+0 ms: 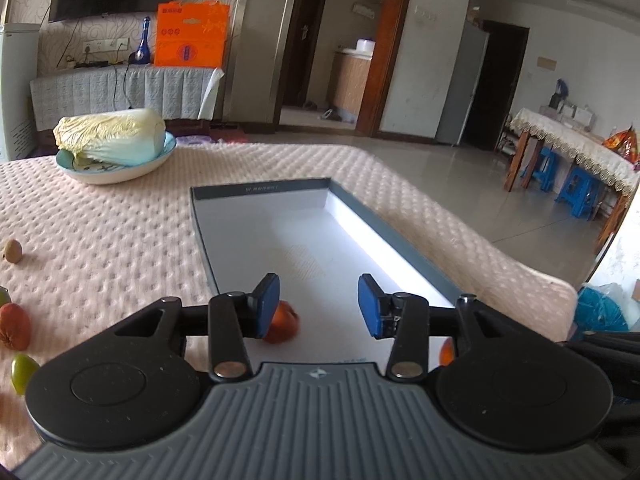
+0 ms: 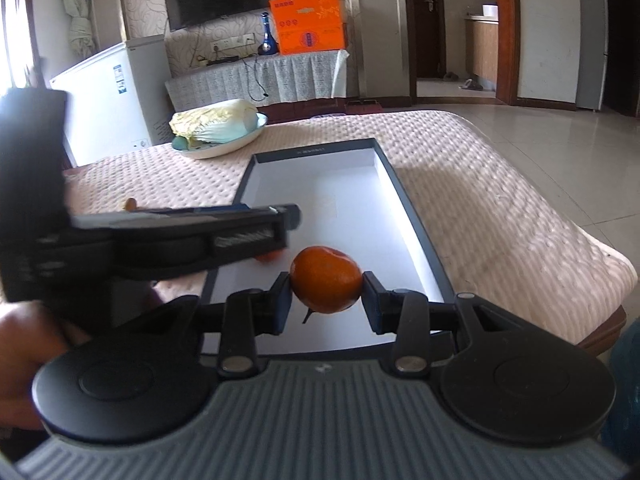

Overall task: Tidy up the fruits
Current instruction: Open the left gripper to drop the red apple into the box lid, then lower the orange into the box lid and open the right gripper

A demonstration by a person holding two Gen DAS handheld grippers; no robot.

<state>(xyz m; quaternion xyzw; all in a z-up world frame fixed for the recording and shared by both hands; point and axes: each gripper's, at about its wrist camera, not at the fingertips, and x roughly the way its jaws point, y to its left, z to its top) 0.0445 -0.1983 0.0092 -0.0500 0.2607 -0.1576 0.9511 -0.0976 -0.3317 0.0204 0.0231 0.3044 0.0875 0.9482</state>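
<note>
My left gripper [image 1: 318,292] hangs open over the near end of a shallow grey box [image 1: 260,196] with a white floor. A small red-orange fruit [image 1: 285,326] lies on that floor beside the left pad, with nothing pressing on it. In the right wrist view my right gripper [image 2: 326,286] is shut on an orange tangerine [image 2: 325,280], held just above the same box [image 2: 320,150]. The left gripper [image 2: 276,226] reaches in from the left there, with the small fruit [image 2: 269,257] under its fingers. The tangerine [image 1: 447,352] peeks out at the left view's right side.
Loose fruits lie on the pink quilted table to the left: a brown one [image 1: 12,251], a red one [image 1: 14,326] and a green one [image 1: 22,372]. A cabbage [image 1: 112,136] rests in a bowl [image 1: 120,176] at the far left. A hand [image 2: 24,352] holds the left gripper.
</note>
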